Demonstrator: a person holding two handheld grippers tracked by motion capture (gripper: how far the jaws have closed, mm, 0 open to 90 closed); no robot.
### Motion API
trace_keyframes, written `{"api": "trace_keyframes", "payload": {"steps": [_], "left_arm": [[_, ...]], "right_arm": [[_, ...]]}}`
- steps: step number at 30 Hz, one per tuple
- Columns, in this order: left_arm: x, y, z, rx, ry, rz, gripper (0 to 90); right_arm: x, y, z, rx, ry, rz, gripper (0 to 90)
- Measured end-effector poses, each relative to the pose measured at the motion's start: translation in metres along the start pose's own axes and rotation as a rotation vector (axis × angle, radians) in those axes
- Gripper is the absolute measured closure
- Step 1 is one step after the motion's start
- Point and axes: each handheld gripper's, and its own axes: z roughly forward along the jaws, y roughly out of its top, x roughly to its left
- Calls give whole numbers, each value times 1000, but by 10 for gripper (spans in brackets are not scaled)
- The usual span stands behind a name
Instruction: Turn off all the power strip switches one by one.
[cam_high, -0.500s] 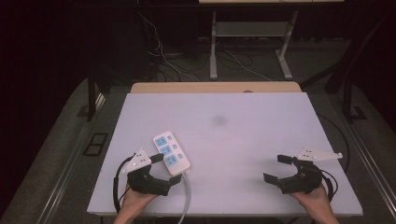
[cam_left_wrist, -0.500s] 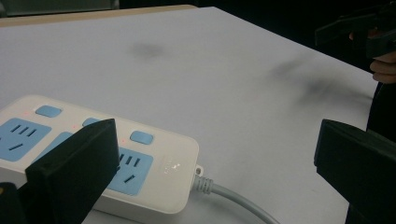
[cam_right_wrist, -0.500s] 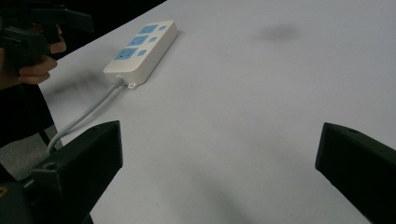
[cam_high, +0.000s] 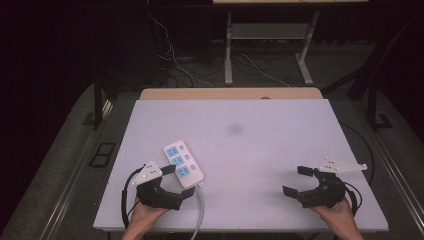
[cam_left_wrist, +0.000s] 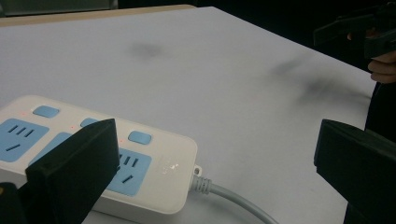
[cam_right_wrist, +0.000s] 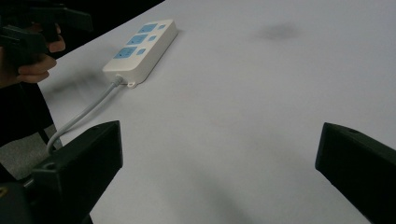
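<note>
While both hands rest at the near edge of the white counter (cam_high: 280, 150), each holds a black claw with its jaws spread wide and nothing between them. A white strip (cam_high: 183, 163) with three blue sockets and blue switches lies flat on the counter, angled, toward the near left. Its grey cord (cam_high: 199, 212) leaves the strip's near end and runs off the counter's near edge. The left claw (cam_high: 176, 182) sits just beside the strip's near end, one jaw alongside the strip's left side, the other by the cord; whether either touches cannot be told. In the left claw view the strip (cam_left_wrist: 107, 154) lies partly behind the left jaw, small red lights showing beside its switches, and the cord (cam_left_wrist: 233, 200) trails off between the jaws. The right claw (cam_high: 299, 181) is well apart from the strip, over bare counter, released. A faint dark smudge (cam_high: 233, 129) marks the counter beyond the strip.
</note>
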Motion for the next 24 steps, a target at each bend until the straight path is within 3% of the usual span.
{"api": "trace_keyframes", "payload": {"steps": [24], "left_arm": [[3,9,-7,8,4,-3,0]], "right_arm": [[-2,-1,-3,4,-25,-8,5]]}}
